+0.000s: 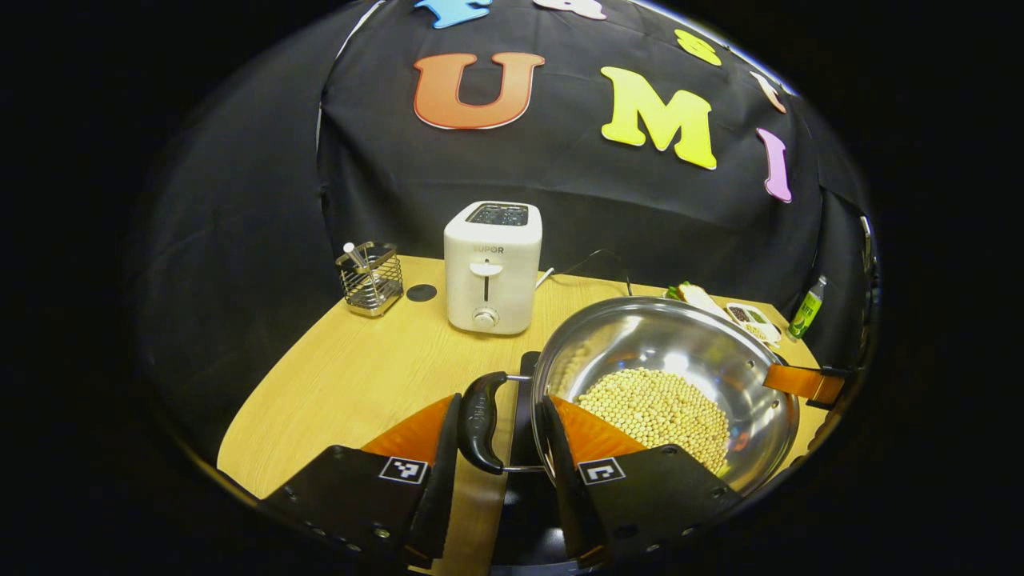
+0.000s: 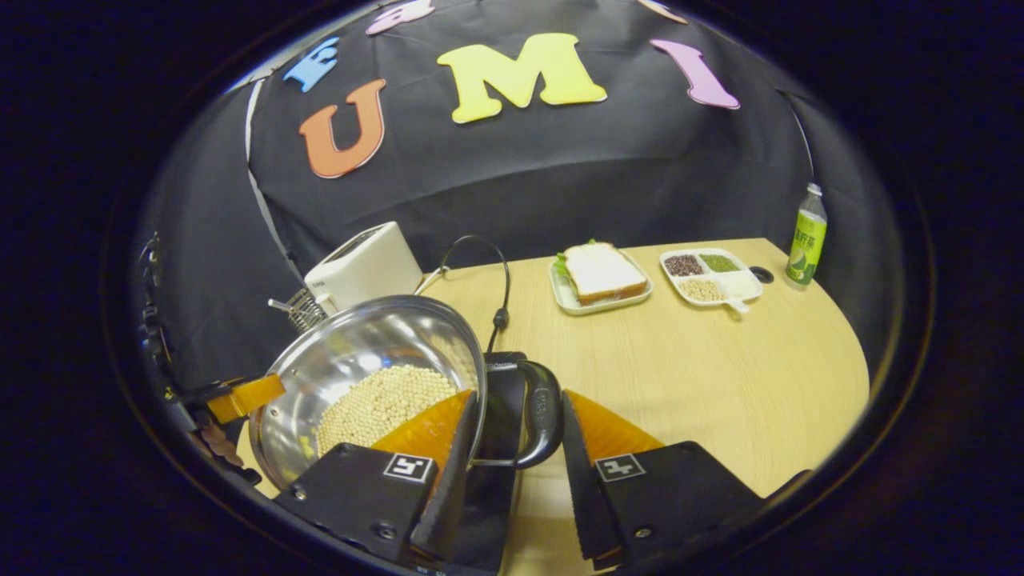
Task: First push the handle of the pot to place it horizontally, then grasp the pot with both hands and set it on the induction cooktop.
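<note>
Pot [image 1: 680,360]: stainless steel, round, upright, holding a layer of pale soybeans [image 1: 652,404]. It has two black loop handles on opposite sides, so its long axis runs handle to handle, level across the table.

Left gripper view, left to right:
- Wooden table [image 1: 352,376].
- Wire utensil holder [image 1: 370,278] at 10 o'clock, beside a small black disc [image 1: 421,293].
- White toaster [image 1: 492,266] at 12 o'clock, upright, with a cord trailing away on its right.
- Left gripper [image 1: 500,432] at 6 o'clock, its fingers set on either side of the pot's near loop handle [image 1: 480,420]. The handle lies between them with a gap on the pot side; firm pressing by both fingers cannot be told.
- Pot at 4 o'clock, over a dark flat surface that may be the induction cooktop [image 1: 524,384]; contact cannot be told.
- Right gripper [image 1: 808,382] at 3 o'clock at the pot's far rim.
- Green bottle [image 1: 806,308] at 2 o'clock.

Right gripper view, left to right:
- Left gripper [image 2: 240,398] at 8 o'clock at the far rim.
- Pot [image 2: 360,352] at 7 o'clock.
- Right gripper [image 2: 520,436] at 6 o'clock, fingers straddling the other loop handle [image 2: 544,412]; a gap shows, so the grip cannot be told.
- Sandwich on a plate [image 2: 600,276] at 12 o'clock.
- Divided tray of beans [image 2: 710,276] at 1 o'clock.
- Green bottle [image 2: 806,236] at 2 o'clock.
</note>
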The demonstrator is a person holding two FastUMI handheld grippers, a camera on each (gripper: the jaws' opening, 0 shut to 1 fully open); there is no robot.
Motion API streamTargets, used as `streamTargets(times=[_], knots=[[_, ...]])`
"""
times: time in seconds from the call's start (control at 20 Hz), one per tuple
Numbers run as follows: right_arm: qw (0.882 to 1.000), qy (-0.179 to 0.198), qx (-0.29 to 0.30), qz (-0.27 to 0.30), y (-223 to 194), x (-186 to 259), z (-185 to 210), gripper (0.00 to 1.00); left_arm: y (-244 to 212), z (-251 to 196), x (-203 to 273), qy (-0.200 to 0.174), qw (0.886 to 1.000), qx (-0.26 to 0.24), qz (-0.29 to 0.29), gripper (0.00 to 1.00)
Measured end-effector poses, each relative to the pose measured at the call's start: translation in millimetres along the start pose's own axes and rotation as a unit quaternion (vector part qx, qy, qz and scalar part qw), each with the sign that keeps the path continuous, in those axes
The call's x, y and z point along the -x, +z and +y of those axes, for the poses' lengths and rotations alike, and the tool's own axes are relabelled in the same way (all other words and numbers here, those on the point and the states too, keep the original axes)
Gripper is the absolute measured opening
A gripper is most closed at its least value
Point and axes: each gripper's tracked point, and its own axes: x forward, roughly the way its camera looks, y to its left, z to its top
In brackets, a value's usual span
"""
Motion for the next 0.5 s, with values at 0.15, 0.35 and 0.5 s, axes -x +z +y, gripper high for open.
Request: streamTargets(times=[0.15, 0.35, 0.5], knots=[[1.000, 0.002, -0.001, -0.002, -0.9, 0.0, 0.7, 0.62, 0.3, 0.5, 0.2, 0.000, 1.000, 0.000, -0.005, 0.54], [1.000, -0.002, -0.005, -0.006, -4.2, 4.9, -0.8, 0.66, 1.9, 0.8, 1.5, 0.004, 1.000, 0.008, -0.014, 0.60], [1.000, -0.002, 0.013, -0.014, -4.8, 13.2, 0.0, 0.75, 18.4, 3.4, 8.6, 0.012, 0.999, 0.007, -0.048, 0.61]])
